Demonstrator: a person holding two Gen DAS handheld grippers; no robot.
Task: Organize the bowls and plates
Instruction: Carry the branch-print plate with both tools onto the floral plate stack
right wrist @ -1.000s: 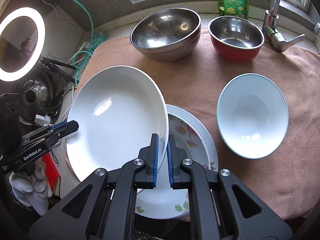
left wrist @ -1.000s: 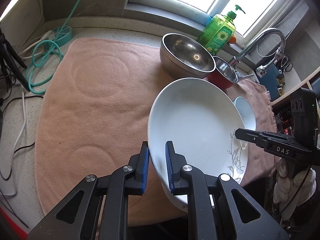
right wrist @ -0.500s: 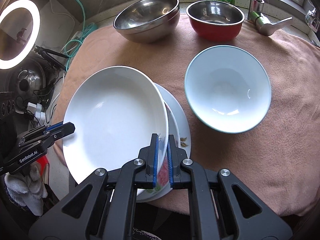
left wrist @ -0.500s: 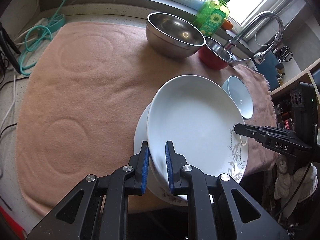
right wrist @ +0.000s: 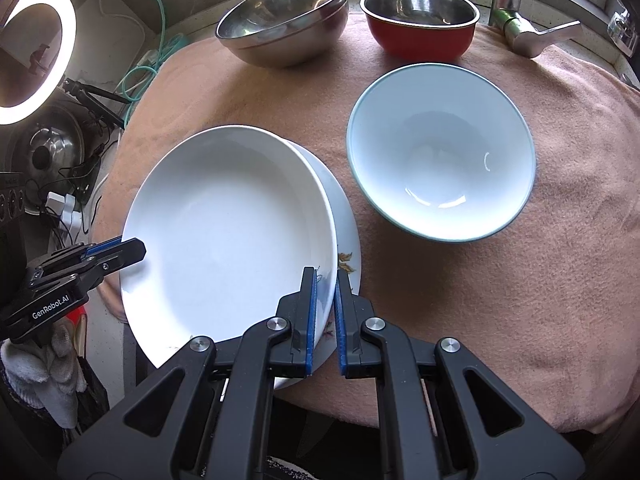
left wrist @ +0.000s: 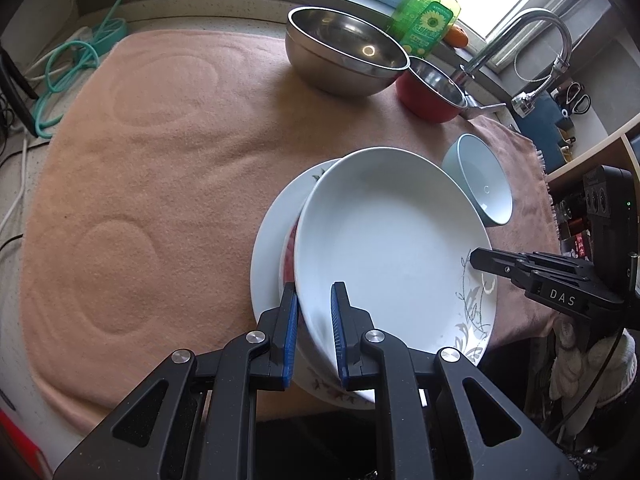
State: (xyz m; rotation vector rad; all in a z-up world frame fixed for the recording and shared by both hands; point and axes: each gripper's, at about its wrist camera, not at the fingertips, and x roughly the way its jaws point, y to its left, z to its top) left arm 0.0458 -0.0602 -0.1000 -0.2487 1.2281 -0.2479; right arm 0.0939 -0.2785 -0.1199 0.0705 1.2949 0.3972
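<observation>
On the far left, only our right-hand view shows a glowing ring light (right wrist: 36, 64). Only our left-hand view shows the green hose (left wrist: 72, 60) at the left, the whole soap bottle (left wrist: 430, 16) and the curved tap (left wrist: 532, 28) by the window.

We hold one white plate (left wrist: 392, 248) with both claws. Our left claw (left wrist: 314, 312) pinches its left rim, pads pressed on both sides. Our right claw (right wrist: 324, 292) pinches the opposite rim, squeezed nearly together on the thin edge. The plate sits tilted over a flowered plate (left wrist: 272, 240) lying on the pink towel (left wrist: 160, 160) that covers the surface.

To the right stands a pale blue bowl (right wrist: 440, 152), apart from the plates. Behind are a steel bowl (right wrist: 284, 20) and a red bowl (right wrist: 420, 28).
</observation>
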